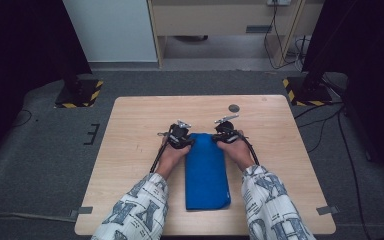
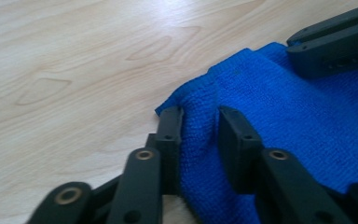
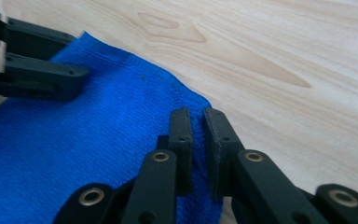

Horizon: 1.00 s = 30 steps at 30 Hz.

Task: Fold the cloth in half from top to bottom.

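Observation:
A blue cloth (image 1: 207, 175) lies folded into a long strip down the middle of the wooden table (image 1: 135, 120). My left gripper (image 1: 189, 141) is at the strip's far left corner. In the left gripper view, my left gripper (image 2: 200, 114) has a raised ridge of the cloth (image 2: 279, 107) pinched between its jaws. My right gripper (image 1: 219, 140) is at the far right corner. In the right gripper view, my right gripper (image 3: 196, 114) has its jaws nearly together on the cloth's (image 3: 84, 135) edge. Each view also shows the other gripper's jaws lying on the cloth.
A small dark disc (image 1: 234, 108) sits on the table beyond the right gripper. Tape marks (image 1: 81, 210) are stuck at the near corners. Two stand bases with striped edges (image 1: 79, 93) rest on the floor beyond the table.

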### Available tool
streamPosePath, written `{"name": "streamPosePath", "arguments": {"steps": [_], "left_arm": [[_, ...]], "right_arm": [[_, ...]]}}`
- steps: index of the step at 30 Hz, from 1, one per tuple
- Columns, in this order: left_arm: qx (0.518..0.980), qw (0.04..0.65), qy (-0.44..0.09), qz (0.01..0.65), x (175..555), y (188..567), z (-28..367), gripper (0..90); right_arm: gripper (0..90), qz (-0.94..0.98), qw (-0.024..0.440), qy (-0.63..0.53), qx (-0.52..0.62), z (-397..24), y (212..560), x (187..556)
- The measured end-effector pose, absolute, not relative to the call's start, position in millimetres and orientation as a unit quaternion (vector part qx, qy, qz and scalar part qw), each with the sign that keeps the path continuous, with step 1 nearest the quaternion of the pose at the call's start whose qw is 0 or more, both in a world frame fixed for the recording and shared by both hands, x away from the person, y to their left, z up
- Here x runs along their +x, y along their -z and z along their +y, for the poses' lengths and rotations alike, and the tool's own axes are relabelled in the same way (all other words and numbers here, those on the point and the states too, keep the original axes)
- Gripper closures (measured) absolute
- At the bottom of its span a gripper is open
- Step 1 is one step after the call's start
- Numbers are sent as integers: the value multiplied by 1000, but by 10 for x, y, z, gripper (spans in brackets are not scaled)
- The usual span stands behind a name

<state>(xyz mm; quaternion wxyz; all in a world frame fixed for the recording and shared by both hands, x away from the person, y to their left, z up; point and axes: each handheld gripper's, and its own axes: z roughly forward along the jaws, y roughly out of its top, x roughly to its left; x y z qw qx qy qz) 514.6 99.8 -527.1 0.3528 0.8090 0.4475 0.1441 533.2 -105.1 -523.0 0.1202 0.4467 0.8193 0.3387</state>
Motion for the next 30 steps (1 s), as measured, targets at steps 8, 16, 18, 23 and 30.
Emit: {"name": "streamPosePath", "arguments": {"steps": [8,16,18,23,30], "left_arm": [[815,346,-139,444,5089,5180,941,827],[804,364,-153,444,5036,5002,1004,826],[802,367,-158,444,5018,4955,1018,826],[799,375,-165,441,4989,4876,1047,827],[793,383,-170,442,4970,4811,1078,832]], "right_arm": [[837,813,125,-359,441,-1124,5094,5219],[837,800,130,-389,437,-1143,4907,5132],[837,799,132,-392,436,-1137,4876,5113],[837,795,137,-401,433,-1130,4817,5086],[836,792,140,-410,429,-1126,4749,5067]]}}
